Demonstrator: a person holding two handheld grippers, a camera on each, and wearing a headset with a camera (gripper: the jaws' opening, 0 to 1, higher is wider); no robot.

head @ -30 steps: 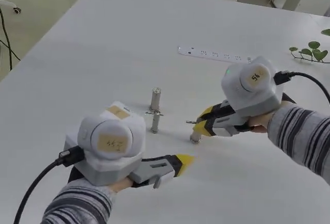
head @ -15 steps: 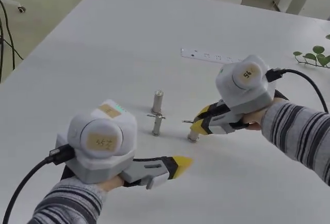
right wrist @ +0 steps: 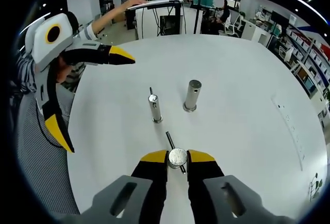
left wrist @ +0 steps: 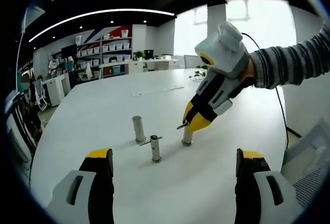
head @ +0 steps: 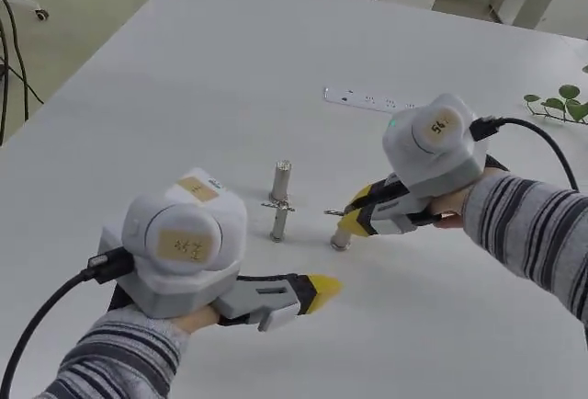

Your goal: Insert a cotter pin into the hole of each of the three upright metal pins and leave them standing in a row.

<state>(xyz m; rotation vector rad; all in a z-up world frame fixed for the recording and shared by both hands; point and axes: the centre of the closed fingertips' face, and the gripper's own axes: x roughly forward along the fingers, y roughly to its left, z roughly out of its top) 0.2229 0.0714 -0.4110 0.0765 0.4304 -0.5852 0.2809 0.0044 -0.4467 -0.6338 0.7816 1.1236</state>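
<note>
Nearest the person, the left gripper (head: 320,287) is hovering low over the white surface (head: 211,68). Its jaws are standing wide apart and empty, and in the left gripper view the two yellow tips are framing the work from either side. Just beyond, to the right, the right gripper (head: 352,215) is pinching the held cotter pin (right wrist: 169,139) between nearly closed jaws, right at the top of the near metal pin (head: 340,238), which is standing upright on the surface. In the right gripper view the held cotter pin is running across that pin's head with an end showing on each side; whether it is passing through the hole I cannot tell. Close by on the left, the middle metal pin (head: 278,224) is standing upright with the seated cotter pin (head: 276,204) crossing it near the top. Just behind it the far metal pin (head: 280,181) is standing upright by itself. The three are making a bent line, not a straight one. Farther off, a power strip (head: 367,100) is lying flat, and a plant sprig (head: 560,100) is showing at the right edge. Against the frames from a second and half a second back, the layout is matching: the right gripper is staying on the same pin and the left gripper is keeping its spot with jaws still apart, and only the camera is drifting slightly.
</note>
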